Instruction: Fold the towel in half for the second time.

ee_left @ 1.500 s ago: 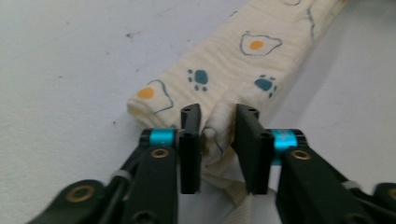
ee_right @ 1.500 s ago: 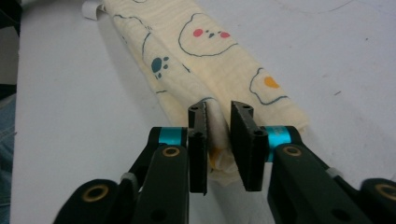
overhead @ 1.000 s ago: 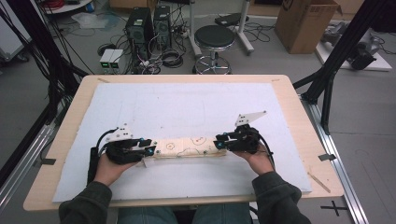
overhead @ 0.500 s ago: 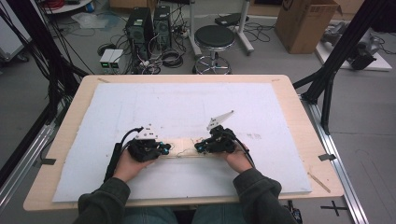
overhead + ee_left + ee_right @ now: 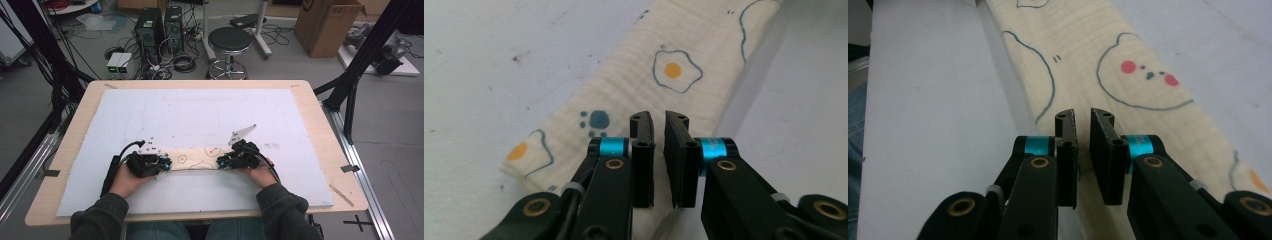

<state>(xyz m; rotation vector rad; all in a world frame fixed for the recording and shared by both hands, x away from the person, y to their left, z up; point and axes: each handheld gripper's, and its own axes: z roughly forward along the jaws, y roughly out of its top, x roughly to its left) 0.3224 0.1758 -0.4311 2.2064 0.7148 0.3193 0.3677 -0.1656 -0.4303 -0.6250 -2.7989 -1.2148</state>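
Note:
A long folded strip of cream cloth (image 5: 197,159) with fried-egg and bear prints lies on the white foam board (image 5: 200,112). My left gripper (image 5: 162,164) is at its left end and my right gripper (image 5: 222,162) at its right end. In the left gripper view the jaws of the left gripper (image 5: 659,120) stand nearly together over the cloth (image 5: 674,70), with fabric running in between them. In the right gripper view the right gripper (image 5: 1083,117) is closed the same way on the edge of the cloth (image 5: 1098,45) near a bear face.
The foam board covers most of the wooden table (image 5: 82,115). Beyond the far edge stand a stool (image 5: 230,40), computer towers (image 5: 155,25) with cables, and a cardboard box (image 5: 325,25). A black frame post (image 5: 350,85) rises at the right.
Half a second ago the two hands were close together. They have since drawn apart along the strip, which now lies longer between the grippers.

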